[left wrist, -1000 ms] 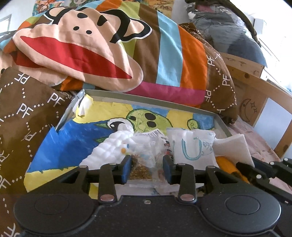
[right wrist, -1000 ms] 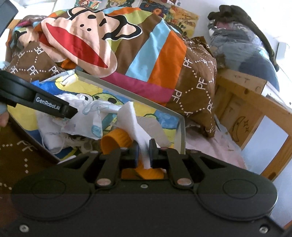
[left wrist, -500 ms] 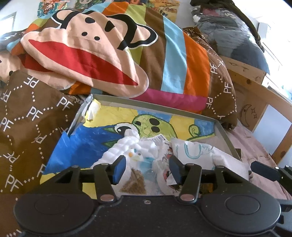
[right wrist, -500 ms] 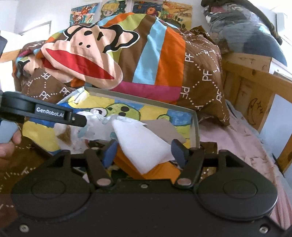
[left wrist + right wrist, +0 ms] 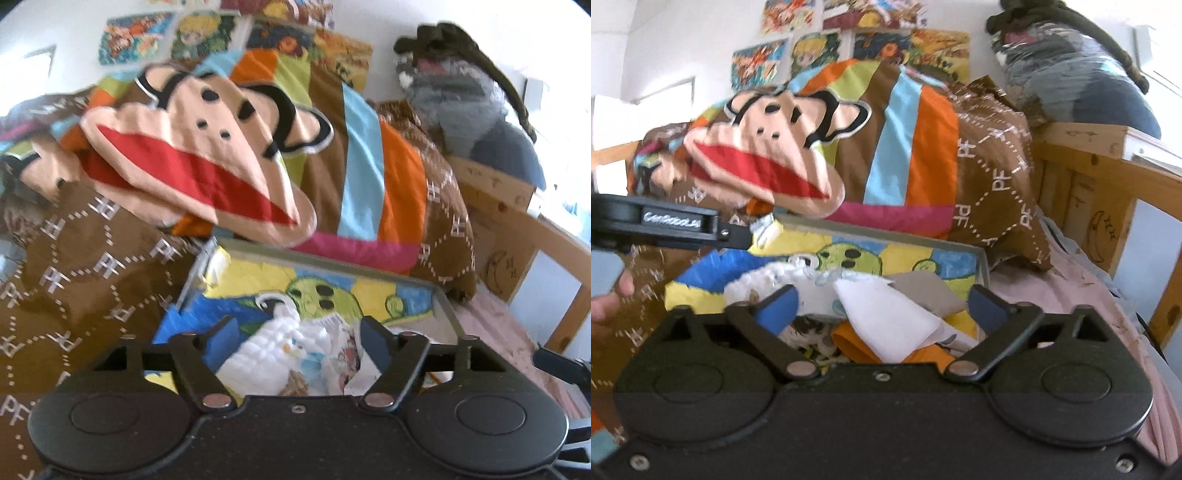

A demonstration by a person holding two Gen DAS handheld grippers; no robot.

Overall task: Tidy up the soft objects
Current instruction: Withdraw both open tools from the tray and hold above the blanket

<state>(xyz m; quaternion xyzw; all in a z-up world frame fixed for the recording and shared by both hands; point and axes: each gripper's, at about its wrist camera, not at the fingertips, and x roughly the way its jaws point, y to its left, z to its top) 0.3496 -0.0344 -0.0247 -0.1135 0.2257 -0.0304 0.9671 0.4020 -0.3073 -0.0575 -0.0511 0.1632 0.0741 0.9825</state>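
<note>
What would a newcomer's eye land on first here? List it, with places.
First the monkey-face blanket, heaped on the bed behind the tray. Then the tray's bright cartoon lining under a jumble of soft things, a white cloth on top. Low in each view, the left gripper and right gripper stand open.

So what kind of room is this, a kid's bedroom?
Most likely a child's bedroom: a monkey-face quilt lies heaped on a wooden bed frame with a moon and stars drawn on it, and cartoon posters cover the wall.
</note>
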